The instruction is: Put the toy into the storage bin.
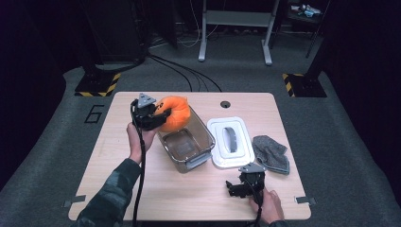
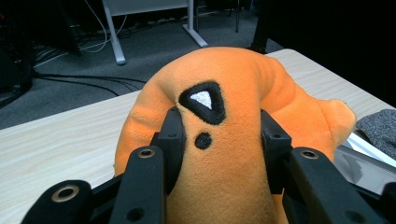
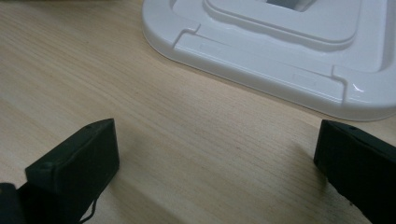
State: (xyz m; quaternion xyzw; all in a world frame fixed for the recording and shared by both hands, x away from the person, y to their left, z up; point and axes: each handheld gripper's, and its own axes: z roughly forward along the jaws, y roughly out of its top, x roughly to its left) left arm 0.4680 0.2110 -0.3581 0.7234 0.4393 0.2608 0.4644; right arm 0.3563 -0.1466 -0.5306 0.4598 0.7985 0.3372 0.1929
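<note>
1. Dark room, grey carpet, cables trailing off toward a metal frame at the back — and up front a pale wooden table [image 1: 142, 189] where the work is set out.

2. Far left, the left gripper [image 1: 152, 115] has its jaws clamped on an orange plush toy [image 1: 176, 111], held up just over the far rim of the clear plastic tub [image 1: 187, 144]. My read: it is carried there so it can drop straight in, since the tub looks empty.

3. Next along, the white lid [image 1: 230, 142] lies flat beside the tub, handle up — set aside, I'd say, to leave the mouth clear. Touching its right edge, a grey cloth [image 1: 272, 152] lies crumpled.

4. Near the front edge, the right gripper [image 1: 244, 186] rests low on the table with jaws spread wide, holding nothing — parked, by the look of it.

5. Left gripper view gives what the high view cannot: the toy [image 2: 224, 140] bulging between the fingers [image 2: 173, 135], with a black triangle and dot stitched on it.

6. Right gripper view shows the fingers [image 3: 79, 163] far apart above bare wood, the lid's edge [image 3: 261, 65] just ahead.
</note>
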